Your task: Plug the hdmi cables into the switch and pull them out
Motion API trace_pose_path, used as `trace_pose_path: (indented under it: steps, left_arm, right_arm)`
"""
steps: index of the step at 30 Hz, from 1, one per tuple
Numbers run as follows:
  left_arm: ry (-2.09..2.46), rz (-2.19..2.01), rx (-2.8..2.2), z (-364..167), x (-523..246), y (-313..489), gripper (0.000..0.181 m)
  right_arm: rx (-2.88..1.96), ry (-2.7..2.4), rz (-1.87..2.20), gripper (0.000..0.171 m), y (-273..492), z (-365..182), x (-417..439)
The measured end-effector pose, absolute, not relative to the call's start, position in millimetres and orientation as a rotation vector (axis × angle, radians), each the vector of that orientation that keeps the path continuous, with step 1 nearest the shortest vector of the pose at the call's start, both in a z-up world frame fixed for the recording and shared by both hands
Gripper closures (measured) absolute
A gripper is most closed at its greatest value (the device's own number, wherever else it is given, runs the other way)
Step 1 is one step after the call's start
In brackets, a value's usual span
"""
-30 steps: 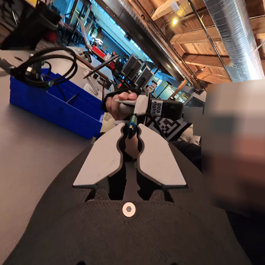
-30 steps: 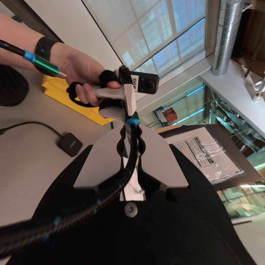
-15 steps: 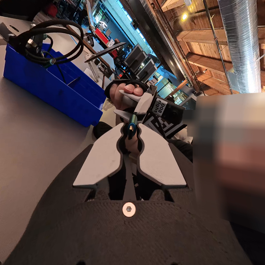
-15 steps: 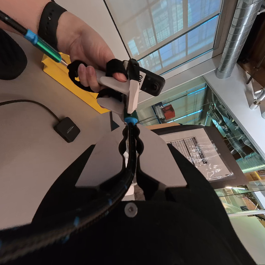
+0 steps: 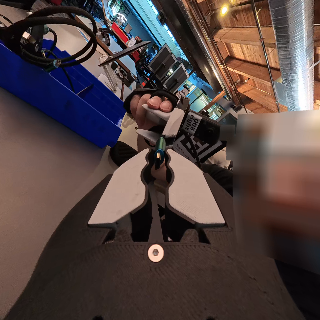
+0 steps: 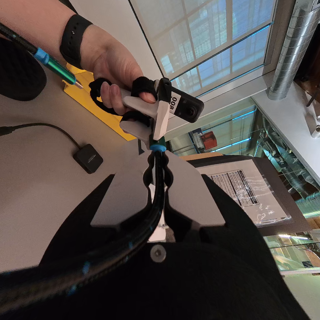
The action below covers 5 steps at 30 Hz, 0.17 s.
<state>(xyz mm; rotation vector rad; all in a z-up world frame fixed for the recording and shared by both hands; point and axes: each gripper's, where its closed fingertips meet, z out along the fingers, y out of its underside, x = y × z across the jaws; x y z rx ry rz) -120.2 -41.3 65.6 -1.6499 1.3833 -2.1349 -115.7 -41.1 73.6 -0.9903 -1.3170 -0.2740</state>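
Observation:
In the left wrist view my left gripper (image 5: 158, 155) is shut on a green HDMI plug (image 5: 160, 145) whose gold end faces the camera. The right gripper (image 5: 147, 136), held by a hand, sits just beyond it. In the right wrist view my right gripper (image 6: 156, 155) is shut on the black braided HDMI cable (image 6: 159, 187) just behind the plug's blue collar (image 6: 156, 148). The left gripper (image 6: 152, 136) meets that plug from the far side. The cable's other green plug (image 6: 58, 71) hangs free at upper left. The small black switch (image 6: 88, 158) lies on the table, apart from both grippers.
A blue bin (image 5: 57, 103) with several coiled black cables (image 5: 57, 38) stands at the table's far left. A yellow block (image 6: 98, 107) lies behind the switch. A laminated sheet on a dark board (image 6: 242, 194) lies to the right. A thin black lead (image 6: 43, 125) runs from the switch.
Both grippers keep their hold and stay tip to tip. They have turned and shifted together: the blue bin slid left in the left view, and the free plug moved down-right in the right view.

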Motion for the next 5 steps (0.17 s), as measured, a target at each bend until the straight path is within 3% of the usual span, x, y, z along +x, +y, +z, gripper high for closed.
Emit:
trace_pose_path:
  steps: [1,5]
  left_arm:
    - [1.388,-2.134,-1.649,65.5,-120.1,-42.0,0.170]
    - [1.399,-2.128,-1.653,65.2,-120.7,-43.5,0.170]
  right_arm:
    - [-0.984,-1.316,-0.272,0.163,-41.9,74.1,-116.0]
    - [-0.984,-1.325,-0.278,0.163,-42.6,73.8,-116.3]
